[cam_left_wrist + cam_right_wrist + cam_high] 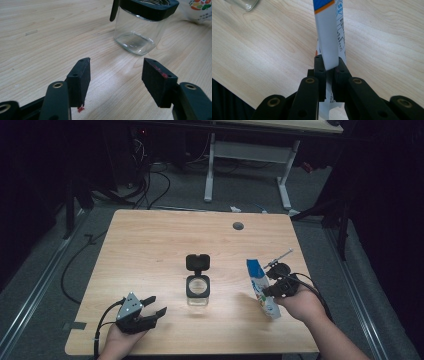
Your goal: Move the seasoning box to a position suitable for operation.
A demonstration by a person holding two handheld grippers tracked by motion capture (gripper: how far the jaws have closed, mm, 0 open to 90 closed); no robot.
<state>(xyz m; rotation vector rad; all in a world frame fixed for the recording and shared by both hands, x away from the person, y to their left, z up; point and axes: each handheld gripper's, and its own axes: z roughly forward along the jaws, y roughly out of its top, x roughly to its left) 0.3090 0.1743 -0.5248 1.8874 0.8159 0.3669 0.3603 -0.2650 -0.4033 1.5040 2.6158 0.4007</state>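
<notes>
Sachet [261,289] in my right claw [270,287] is the thing to manage: the jaws are clamped on its flat edge, and it stands tilted above the right side of the bench [150,235], near the glass jar [198,291] but apart from it. The jar sits mid-bench with its black flip lid [198,262] swung back, so I judge the step in hand is bringing the sachet over that mouth to pour. To do it well I should carry the sachet high enough to pass the black rim, set its lower corner over the opening before tipping, and keep the pinch firm, since the film is thin and could slide. My left claw [151,308] rests low on the bench with jaws apart and nothing between them; in the left claw view the jar [140,32] stands just ahead, so closing on its glass wall would steady it.

I cannot tell whether the sachet is already torn open. Its print is too small to read, and the jar's top is cut off in the left claw view.
</notes>
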